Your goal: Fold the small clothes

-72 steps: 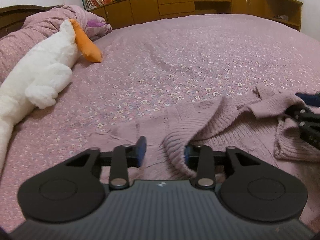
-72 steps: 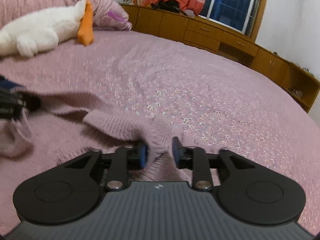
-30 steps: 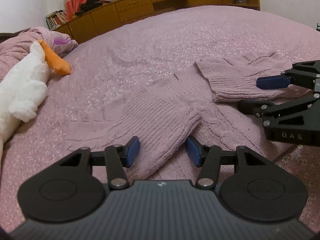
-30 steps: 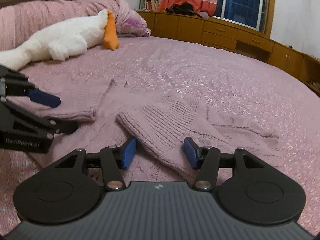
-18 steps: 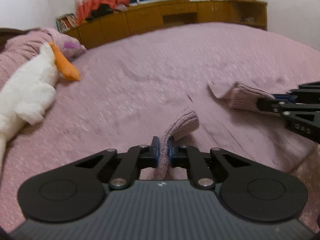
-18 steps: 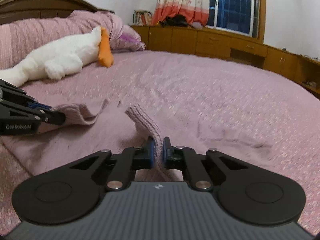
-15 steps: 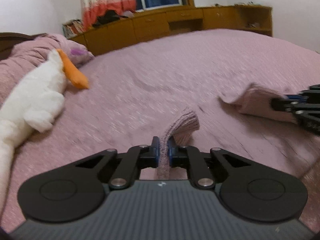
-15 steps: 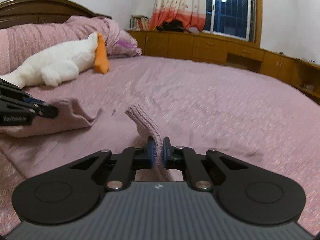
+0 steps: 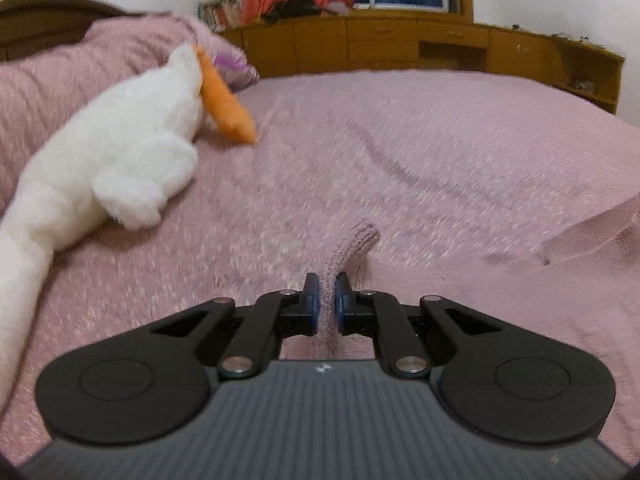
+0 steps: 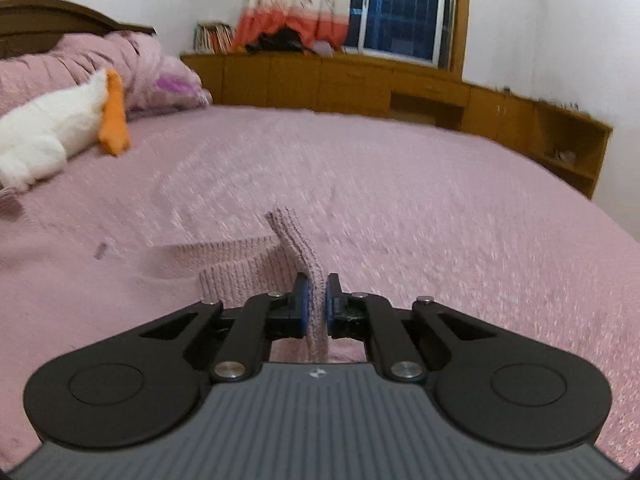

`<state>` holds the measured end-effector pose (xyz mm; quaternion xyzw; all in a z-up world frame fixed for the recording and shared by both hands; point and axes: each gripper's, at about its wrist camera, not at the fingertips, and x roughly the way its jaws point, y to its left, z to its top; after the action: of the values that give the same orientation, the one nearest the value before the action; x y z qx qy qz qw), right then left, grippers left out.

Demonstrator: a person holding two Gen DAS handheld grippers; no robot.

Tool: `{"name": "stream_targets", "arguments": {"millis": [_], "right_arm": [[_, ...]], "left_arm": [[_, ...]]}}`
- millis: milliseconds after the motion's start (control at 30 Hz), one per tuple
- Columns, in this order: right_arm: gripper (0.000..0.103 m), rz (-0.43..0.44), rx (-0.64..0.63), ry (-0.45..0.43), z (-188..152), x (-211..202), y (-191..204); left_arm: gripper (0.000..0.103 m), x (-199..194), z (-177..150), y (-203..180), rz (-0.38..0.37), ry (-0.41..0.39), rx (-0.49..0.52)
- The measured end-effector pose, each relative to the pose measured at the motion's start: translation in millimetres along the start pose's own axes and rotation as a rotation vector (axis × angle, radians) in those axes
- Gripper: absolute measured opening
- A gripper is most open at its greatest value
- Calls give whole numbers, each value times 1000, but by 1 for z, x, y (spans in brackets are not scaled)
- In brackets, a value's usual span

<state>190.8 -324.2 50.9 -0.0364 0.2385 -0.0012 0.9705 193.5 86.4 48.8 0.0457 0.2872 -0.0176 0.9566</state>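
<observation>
Seemingly a home bedroom: bed (image 10: 440, 200), plush toy (image 9: 120, 160), wooden cabinets (image 10: 340, 80).

Two matching handheld grippers. The left gripper (image 9: 327, 300) has a dark grey ribbed body with a small pale logo at its front edge, flanked by two rounded matte black housings, each embossed with a circle. Black link arms run forward on silver pivot pins to blue-faced pads (image 9: 314, 298). The right gripper (image 10: 316, 300) looks the same (blue pads (image 10: 303, 300), silver pins, ribbed grey body).
</observation>
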Motion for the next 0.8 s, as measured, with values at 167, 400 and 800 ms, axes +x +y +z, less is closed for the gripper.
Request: {"name": "stream_targets", "arguments": {"millis": [167, 400, 800], "right_arm": [[9, 7, 52, 128, -14, 37, -20], [22, 40, 280, 111, -21, 41, -53], [48, 178, 282, 49, -18, 4, -29]], "left_arm": [[28, 32, -12, 15, 66, 85, -70], [38, 37, -12, 22, 87, 100, -97], [36, 10, -14, 18, 41, 137, -91]]}}
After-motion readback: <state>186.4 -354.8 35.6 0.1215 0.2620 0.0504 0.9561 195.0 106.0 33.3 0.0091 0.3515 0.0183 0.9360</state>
